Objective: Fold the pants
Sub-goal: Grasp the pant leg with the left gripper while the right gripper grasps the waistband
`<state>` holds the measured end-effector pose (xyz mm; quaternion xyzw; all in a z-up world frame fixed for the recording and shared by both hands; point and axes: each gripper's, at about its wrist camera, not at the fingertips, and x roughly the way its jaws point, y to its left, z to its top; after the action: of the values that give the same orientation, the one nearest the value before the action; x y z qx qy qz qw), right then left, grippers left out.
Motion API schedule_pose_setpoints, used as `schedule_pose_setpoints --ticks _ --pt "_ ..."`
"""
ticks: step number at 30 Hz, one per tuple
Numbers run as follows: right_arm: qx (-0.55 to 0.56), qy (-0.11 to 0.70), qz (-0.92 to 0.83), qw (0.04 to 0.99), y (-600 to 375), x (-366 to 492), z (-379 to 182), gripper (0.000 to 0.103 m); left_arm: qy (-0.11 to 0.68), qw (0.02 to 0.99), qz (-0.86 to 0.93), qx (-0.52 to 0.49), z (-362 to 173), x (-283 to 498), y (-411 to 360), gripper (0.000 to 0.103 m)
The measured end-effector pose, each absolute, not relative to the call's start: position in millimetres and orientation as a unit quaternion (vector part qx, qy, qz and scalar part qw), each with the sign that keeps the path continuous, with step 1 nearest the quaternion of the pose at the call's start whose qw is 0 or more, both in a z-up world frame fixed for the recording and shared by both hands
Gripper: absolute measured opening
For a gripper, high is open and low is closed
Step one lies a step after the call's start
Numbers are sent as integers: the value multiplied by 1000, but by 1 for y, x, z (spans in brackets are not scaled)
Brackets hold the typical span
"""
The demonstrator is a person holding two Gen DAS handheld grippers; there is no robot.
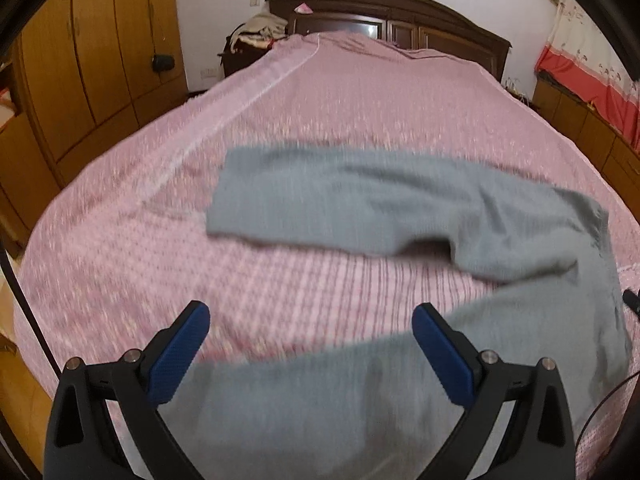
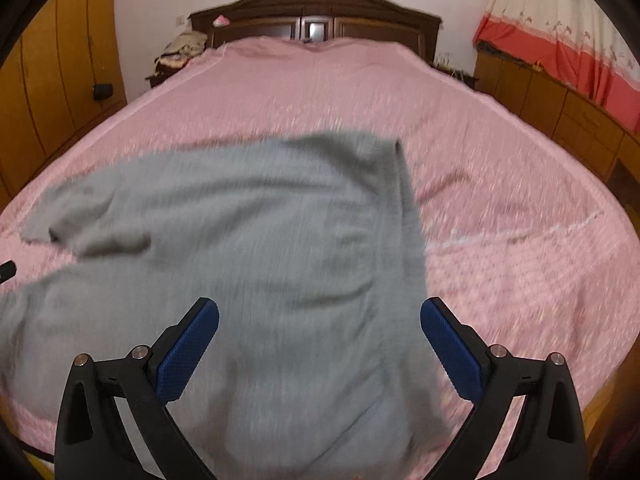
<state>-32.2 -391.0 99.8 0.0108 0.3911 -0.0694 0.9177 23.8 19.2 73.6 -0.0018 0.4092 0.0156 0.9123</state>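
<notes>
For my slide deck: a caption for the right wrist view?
Open right gripper above grey pants spread on a pink bedspread.

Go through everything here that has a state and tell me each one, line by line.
Left tool: open, holding nothing, above the pants.
Right tool: open, holding nothing.
Grey pants: spread on the bed, legs apart, not yet folded.
Pink bedspread: laid over the bed.
Wardrobe doors: shut.

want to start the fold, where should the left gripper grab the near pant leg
Take the near leg at its cuff end, at the left below the open left gripper. Come from the left with one of the fingers under the edge. The leg lies flat on the bed, so only its edge gives a pinch.
</notes>
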Motion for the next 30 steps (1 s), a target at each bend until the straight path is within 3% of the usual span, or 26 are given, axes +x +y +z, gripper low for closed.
schedule_pose_setpoints --ticks 14,30 --pt "-42 384 -53 921 -402 31 121 103 410 911 16 35 103 110 36 103" --pt "-68 407 -50 909 -416 95 115 103 446 893 55 5 79 190 90 103"
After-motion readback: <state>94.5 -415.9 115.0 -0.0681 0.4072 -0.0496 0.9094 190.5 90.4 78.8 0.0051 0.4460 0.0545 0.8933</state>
